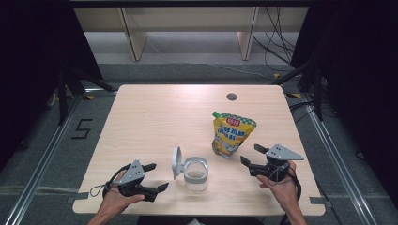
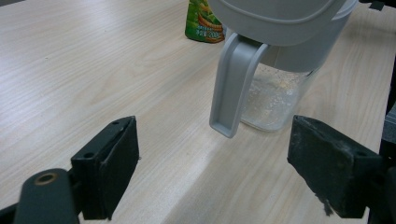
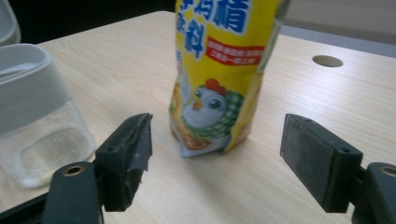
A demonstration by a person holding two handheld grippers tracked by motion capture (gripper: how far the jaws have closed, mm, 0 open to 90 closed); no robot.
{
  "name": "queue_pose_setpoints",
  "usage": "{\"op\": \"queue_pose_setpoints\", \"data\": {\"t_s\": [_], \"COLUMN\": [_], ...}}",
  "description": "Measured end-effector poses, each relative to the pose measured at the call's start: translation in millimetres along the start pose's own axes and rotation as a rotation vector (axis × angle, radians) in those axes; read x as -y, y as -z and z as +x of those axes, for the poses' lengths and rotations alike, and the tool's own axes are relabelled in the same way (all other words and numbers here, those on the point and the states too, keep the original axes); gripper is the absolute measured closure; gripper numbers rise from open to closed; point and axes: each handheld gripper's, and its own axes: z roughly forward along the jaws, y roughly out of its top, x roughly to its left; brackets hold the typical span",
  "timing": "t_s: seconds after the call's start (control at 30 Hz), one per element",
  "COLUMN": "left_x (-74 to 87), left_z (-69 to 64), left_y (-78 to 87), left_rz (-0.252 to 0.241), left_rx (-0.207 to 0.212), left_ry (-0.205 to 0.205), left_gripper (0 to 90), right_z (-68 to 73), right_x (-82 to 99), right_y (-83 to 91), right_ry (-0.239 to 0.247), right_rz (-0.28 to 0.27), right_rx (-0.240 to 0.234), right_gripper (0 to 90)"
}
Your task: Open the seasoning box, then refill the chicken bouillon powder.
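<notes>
Both hands sit at the near edge of the table [image 1: 141, 112], left tool [image 1: 156, 176] and right tool [image 1: 251, 154] each spread wide, gripping nothing. Clear jar [image 1: 195, 174] with its grey lid [image 1: 176, 162] flipped up stands between them. Yellow pouch [image 1: 230, 133] lies just beyond the right tool.

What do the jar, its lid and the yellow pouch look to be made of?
Jar: clear and see-through, glossy; glass or hard plastic, can't tell which. Lid: matte grey plastic by its moulded look, flipped open with its latch hanging down. Yellow pouch: thin flexible printed film, glossy, creased at the base.
</notes>
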Motion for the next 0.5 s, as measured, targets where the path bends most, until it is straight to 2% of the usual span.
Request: {"op": "queue_pose_setpoints", "data": {"t_s": [0.03,0.07,0.1,0.2,0.23,0.27,0.3,0.33,0.37,0.4,0.43,0.47,0.5], "left_x": [-0.2,0.2,0.6,0.3,0.1,0.1,-0.5,-0.8,-0.9,-0.4,-0.4,-0.4,-0.5], "left_z": [0.4,-0.2,-1.2,-1.5,-1.4,-1.8,-0.5,-0.9,-1.1,-2.7,-2.4,-2.1,-1.3], "left_y": [0.9,-0.4,-0.6,-0.1,0.1,0.4,1.1,0.8,0.6,-0.3,-0.8,-1.1,-1.4], "left_rz": [0.018,0.005,0.007,0.005,0.005,-0.002,0.012,0.008,0.006,0.004,0.005,0.01,0.016], "left_rx": [0.001,-0.003,-0.004,0.001,0.001,-0.01,-0.003,-0.002,0.001,0.001,0.007,0.0,0.007], "left_ry": [-0.005,-0.005,0.012,0.016,0.015,0.014,0.001,0.009,0.01,0.034,0.03,0.007,-0.008], "left_gripper": [16.2,16.2,16.2,16.2,16.2,16.2,16.2,16.2,16.2,16.2,16.2,16.2,16.2], "right_z": [-3.1,-4.0,-5.9,-11.0,-11.7,-13.3,-15.9,-14.7,-15.0,-16.3,-14.9,-16.8,-16.2], "right_x": [0.8,1.1,1.5,2.1,2.5,2.9,3.2,3.3,3.7,4.0,4.1,4.0,4.2], "right_y": [-1.5,-2.4,-3.2,-8.1,-9.8,-12.4,-14.6,-14.9,-18.0,-19.7,-21.6,-23.5,-26.1], "right_ry": [0.015,0.01,0.011,0.008,-0.01,-0.008,-0.002,-0.024,-0.025,-0.01,-0.032,-0.008,-0.005], "right_rz": [-0.007,-0.007,0.0,-0.009,-0.001,-0.014,-0.01,-0.003,-0.003,-0.007,0.003,-0.005,-0.004], "right_rx": [0.012,0.011,0.022,0.039,0.037,0.036,0.036,0.044,0.033,0.039,0.034,0.034,0.024], "right_gripper": [24.8,24.2,23.8,22.2,21.5,21.2,21.0,20.5,19.9,20.0,19.5,19.2,18.9]}}
